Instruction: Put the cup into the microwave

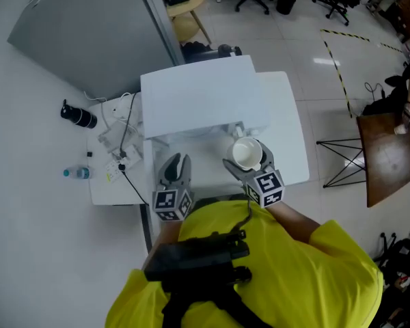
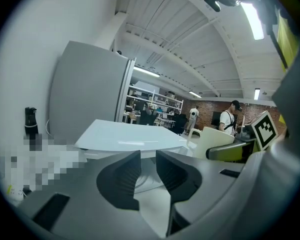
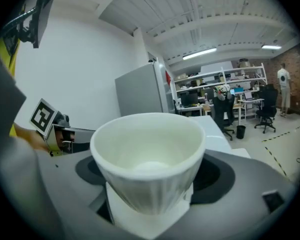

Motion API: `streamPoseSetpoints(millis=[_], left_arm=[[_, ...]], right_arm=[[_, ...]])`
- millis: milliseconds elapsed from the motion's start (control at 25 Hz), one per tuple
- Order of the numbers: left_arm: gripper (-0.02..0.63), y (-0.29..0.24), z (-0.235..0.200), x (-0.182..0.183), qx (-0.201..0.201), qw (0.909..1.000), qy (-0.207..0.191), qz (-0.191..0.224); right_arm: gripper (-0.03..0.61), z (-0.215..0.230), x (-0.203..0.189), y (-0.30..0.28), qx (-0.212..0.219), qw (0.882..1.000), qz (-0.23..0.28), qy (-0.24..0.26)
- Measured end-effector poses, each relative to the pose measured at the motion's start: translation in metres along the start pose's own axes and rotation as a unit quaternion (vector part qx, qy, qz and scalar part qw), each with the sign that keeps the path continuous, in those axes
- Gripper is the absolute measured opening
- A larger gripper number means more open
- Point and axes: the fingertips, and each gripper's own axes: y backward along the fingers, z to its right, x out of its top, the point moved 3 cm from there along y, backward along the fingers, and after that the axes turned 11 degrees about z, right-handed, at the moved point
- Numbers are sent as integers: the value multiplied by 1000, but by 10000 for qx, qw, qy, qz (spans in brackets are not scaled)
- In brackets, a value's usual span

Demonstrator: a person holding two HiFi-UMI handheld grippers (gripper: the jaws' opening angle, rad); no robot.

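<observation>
A white cup (image 3: 149,164) stands upright and empty between the jaws of my right gripper (image 1: 249,157), which is shut on its sides. In the head view the cup (image 1: 247,154) hangs just in front of the white microwave (image 1: 203,100), near its right front corner. The microwave's front is hidden under its top, so I cannot tell how its door stands. My left gripper (image 1: 175,169) is to the left of the cup, in front of the microwave (image 2: 127,136). Its jaws stand a narrow slit apart with nothing between them. The cup (image 2: 221,141) shows at the right of the left gripper view.
The microwave sits on a white table (image 1: 290,125). Left of it lie cables and a power strip (image 1: 120,150), a black bottle (image 1: 78,115) and a small water bottle (image 1: 76,173). A grey cabinet (image 1: 82,26) stands behind. A brown folding table (image 1: 391,157) is at the right.
</observation>
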Motion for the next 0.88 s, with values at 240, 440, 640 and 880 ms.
streamPoseSetpoints(millis=[240, 440, 640, 880], left_arm=[[92, 19, -27, -3, 151, 9998, 140, 2], [92, 33, -37, -8, 244, 9993, 281, -51], [91, 34, -44, -15, 202, 9989, 388, -155], [89, 39, -45, -21, 131, 9980, 533, -314]], right_arm=[[474, -42, -31, -45, 558, 9980, -259, 132], [474, -67, -60, -80, 833, 9951, -470, 253], [474, -81, -98, -119, 1064, 9912, -642, 455], [474, -72, -143, -167, 819, 9912, -904, 509]])
